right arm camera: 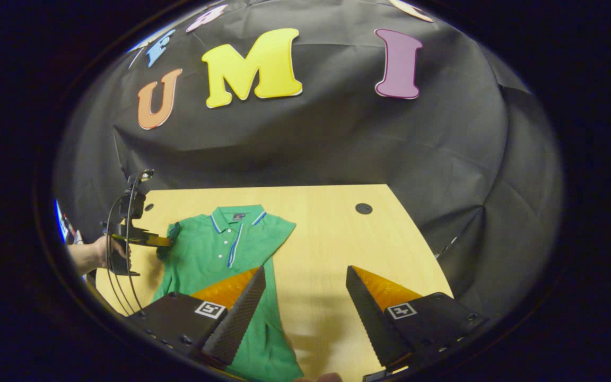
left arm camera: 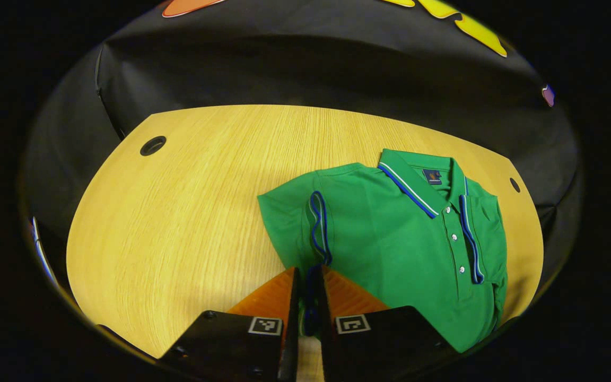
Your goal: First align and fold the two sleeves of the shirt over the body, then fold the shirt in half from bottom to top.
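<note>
Green polo shirt (left arm camera: 390, 239) lies face up on the wooden worktop (left arm camera: 178, 212), collar toward the booth wall. My left gripper (left arm camera: 308, 278) has its fingers clenched on the blue-trimmed cuff of one sleeve (left arm camera: 319, 228) — that sleeve is folded in over the body. In the right gripper view, my left hand (right arm camera: 98, 252) holds that gripper at the shirt's edge. My right gripper (right arm camera: 305, 278) hovers above the worktop beside the shirt's lower part — fingers spread wide, grasping nothing.
</note>
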`<act>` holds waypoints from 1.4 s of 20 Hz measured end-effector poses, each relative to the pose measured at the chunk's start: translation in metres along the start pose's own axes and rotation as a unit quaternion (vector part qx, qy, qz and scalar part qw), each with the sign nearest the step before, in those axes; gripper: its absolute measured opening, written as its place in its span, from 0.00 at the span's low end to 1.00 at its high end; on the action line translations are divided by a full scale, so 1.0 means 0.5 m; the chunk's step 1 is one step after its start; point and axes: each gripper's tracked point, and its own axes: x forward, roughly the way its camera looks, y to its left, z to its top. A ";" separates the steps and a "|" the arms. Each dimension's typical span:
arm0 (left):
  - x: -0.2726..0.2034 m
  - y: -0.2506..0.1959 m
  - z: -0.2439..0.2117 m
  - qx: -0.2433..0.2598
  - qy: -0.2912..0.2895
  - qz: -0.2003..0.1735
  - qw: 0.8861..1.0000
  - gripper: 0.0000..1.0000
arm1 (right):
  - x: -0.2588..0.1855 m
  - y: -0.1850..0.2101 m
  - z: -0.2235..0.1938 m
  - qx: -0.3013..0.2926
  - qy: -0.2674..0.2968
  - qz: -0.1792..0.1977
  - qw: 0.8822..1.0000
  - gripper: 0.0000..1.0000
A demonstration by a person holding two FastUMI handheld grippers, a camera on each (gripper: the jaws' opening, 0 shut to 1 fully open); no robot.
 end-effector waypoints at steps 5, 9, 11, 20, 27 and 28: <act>-0.016 -0.022 0.013 -0.031 -0.008 -0.039 0.999 0.06 | 0.003 -0.004 -0.010 0.011 0.006 0.000 1.000 0.94; -0.066 -0.037 0.054 -0.068 -0.035 -0.057 0.995 0.06 | 0.005 -0.001 -0.013 0.022 0.005 0.004 1.000 0.95; -0.095 -0.062 0.077 -0.071 -0.045 -0.070 0.994 0.06 | 0.001 0.006 -0.004 0.027 0.001 0.012 1.000 0.96; -0.131 -0.279 0.140 -0.046 -0.064 -0.135 0.988 0.06 | -0.061 0.002 0.009 0.032 -0.021 0.013 0.999 0.96; -0.217 -0.313 0.183 -0.054 -0.125 -0.132 0.982 0.69 | -0.095 0.001 0.013 0.029 -0.041 0.013 0.999 0.96; -0.234 -0.298 0.186 -0.051 -0.136 -0.121 0.982 0.80 | -0.100 0.004 0.020 0.027 -0.049 0.013 0.998 0.96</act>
